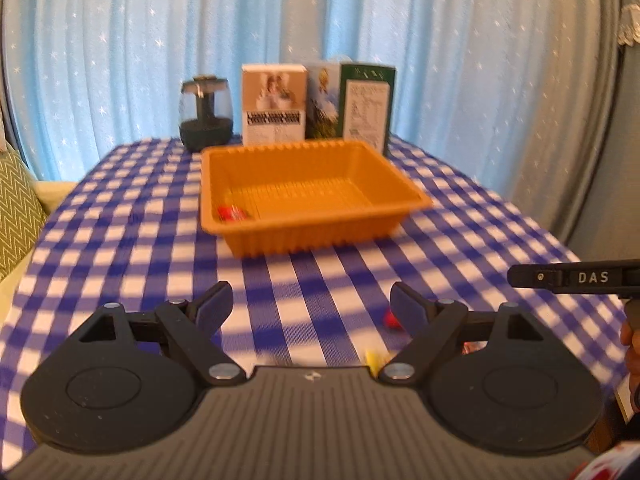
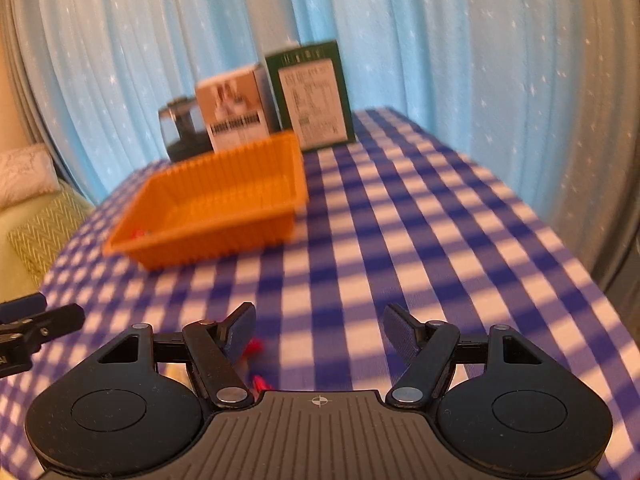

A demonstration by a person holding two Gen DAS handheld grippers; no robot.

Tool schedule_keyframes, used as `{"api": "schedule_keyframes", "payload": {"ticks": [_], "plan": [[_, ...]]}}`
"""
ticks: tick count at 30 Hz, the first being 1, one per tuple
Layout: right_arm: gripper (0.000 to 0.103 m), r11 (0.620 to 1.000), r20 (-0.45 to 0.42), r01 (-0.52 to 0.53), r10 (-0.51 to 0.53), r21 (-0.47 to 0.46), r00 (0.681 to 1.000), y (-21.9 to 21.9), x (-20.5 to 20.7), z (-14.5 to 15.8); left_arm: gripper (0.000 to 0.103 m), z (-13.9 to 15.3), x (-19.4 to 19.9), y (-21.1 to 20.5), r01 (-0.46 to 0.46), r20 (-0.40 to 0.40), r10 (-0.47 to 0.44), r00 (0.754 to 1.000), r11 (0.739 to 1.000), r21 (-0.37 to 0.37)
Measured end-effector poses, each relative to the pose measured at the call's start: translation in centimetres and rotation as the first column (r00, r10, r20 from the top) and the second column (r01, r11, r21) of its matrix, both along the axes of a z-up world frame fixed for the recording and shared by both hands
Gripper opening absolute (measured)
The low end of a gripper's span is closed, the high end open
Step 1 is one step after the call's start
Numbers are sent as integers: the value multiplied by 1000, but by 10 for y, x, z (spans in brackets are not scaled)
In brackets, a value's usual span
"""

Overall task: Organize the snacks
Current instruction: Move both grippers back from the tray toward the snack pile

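An orange ribbed tray (image 1: 308, 222) stands on the blue-and-white checked table; a red wrapped snack (image 1: 232, 213) lies in its near left corner. The tray also shows in the right wrist view (image 2: 224, 236), with the red snack (image 2: 140, 233) inside. My left gripper (image 1: 310, 306) is open and empty above the cloth. A red snack (image 1: 391, 319) and a yellow snack (image 1: 374, 358) lie by its right finger. My right gripper (image 2: 320, 326) is open and empty; red snacks (image 2: 255, 347) lie by its left finger. The right gripper's tip (image 1: 576, 278) shows at the left view's right edge.
Behind the tray stand a dark glass jar (image 1: 206, 116), a white box (image 1: 274, 104) and a green box (image 1: 360, 102). Blue curtains hang behind. A green patterned cushion (image 1: 16, 212) lies left of the table. The left gripper (image 2: 24, 336) shows at the right view's left edge.
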State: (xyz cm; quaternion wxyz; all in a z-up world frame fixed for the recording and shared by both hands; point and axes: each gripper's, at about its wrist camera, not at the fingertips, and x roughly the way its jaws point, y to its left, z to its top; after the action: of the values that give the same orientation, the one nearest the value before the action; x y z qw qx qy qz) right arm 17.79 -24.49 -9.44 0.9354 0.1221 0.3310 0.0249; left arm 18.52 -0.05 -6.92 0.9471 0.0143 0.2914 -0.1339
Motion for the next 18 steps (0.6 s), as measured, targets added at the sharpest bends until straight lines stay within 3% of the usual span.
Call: {"api": "schedule_keyframes", "payload": {"ticks": [3,9,13,18], "plan": [[71,1000,-38,6,-5,19,999,-3,-19,-10,82,-10,-17,-6,33,-32,-33,999,999,10],[71,999,-90,39,-35,34,995,-10,-43,-22,60,-24,-35,-27,147,-83,-145,986,989,18],[71,999,-79,50,-49,17,996,-12,-42,-19,40,-31,-39,-46,255,-101,-250,963,966,40],[71,997,-92,66,-62,38,994,-16,-40,-23,31,-41,-36,-64,343,-150,-333,931,938,47]]}}
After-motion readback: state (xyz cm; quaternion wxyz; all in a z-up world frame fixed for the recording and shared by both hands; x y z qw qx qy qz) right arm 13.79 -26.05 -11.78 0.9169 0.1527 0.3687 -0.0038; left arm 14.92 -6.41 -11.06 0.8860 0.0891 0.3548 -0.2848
